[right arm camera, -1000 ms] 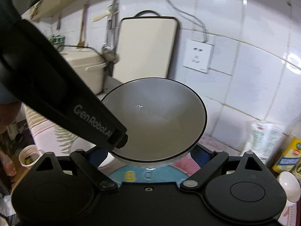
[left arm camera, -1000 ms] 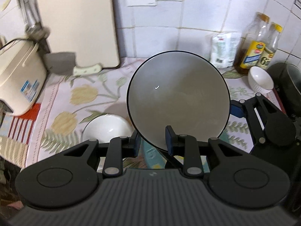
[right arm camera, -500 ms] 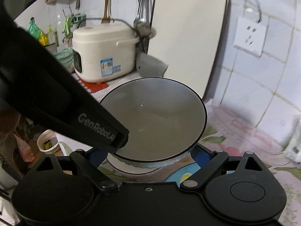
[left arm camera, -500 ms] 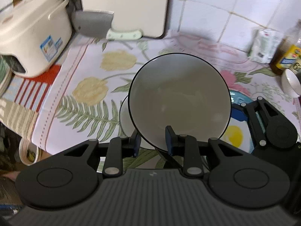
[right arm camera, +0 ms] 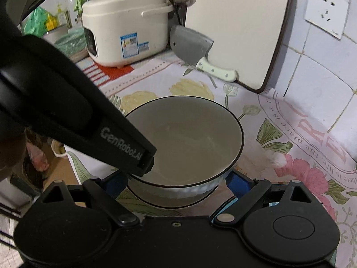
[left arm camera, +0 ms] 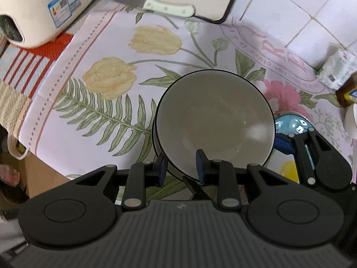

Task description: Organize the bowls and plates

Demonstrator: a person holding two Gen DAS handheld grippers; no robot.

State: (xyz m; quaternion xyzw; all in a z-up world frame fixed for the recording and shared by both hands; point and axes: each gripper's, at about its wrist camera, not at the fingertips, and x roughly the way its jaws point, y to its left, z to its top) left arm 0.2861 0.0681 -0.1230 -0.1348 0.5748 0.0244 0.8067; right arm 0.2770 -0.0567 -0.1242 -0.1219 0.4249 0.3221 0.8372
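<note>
Bowl pinched at near rim by left tongs; glazed, slippery, brittle. Right tongs spread wide, unloaded.

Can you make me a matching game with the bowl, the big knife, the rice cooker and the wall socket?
Things:
1. grey bowl
2. cleaver
3. rice cooker
4. wall socket

Places:
A. on the tiled wall
B. leaning against the cutting board
C. its rim pinched by the left tool
D. far left on the counter cloth

Pairs: 1-C, 2-B, 3-D, 4-A
</note>
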